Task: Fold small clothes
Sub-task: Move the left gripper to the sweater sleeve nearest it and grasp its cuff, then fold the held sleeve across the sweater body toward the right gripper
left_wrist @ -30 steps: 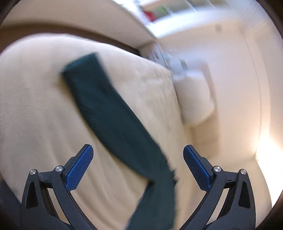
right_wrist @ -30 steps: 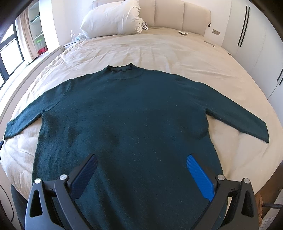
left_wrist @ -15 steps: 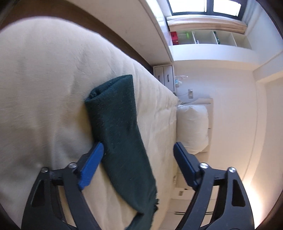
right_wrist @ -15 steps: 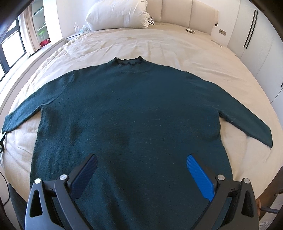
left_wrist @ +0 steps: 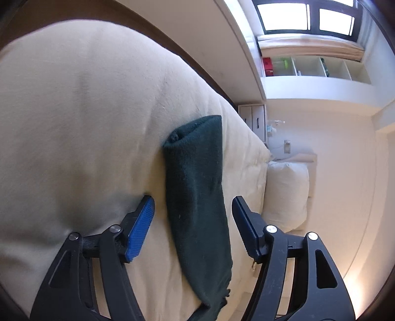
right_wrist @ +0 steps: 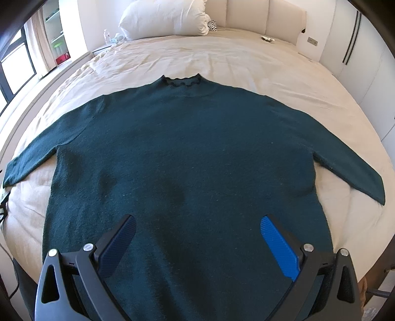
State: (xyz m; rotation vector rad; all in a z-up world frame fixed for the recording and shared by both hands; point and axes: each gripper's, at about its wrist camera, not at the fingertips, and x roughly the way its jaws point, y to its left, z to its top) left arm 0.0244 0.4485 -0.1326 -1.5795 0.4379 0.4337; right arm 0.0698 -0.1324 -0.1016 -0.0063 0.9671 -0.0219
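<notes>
The dark green sweater lay spread flat on the cream bed, front down or up I could not tell, collar toward the pillow and both sleeves stretched out to the sides; no fold had yet been made. The left tongs had swung round within the last second and closed in on the left sleeve; a second earlier that sleeve crossed the view as a blurred diagonal, and now it ran straight up between the two blue pads, its cuff at the bed's edge; the left pad pressed into the bedding just beside the cloth; the jaws stood apart with nothing yet pinched. The right tongs hung wide open over the lower body of the sweater, gripping nothing; over the same second they had crept a little nearer the hem. This lining-up suggested that the sleeve was about to be gripped and carried inward across the body as the first fold; the thick knit would probably need a deep bite so as not to slip.
</notes>
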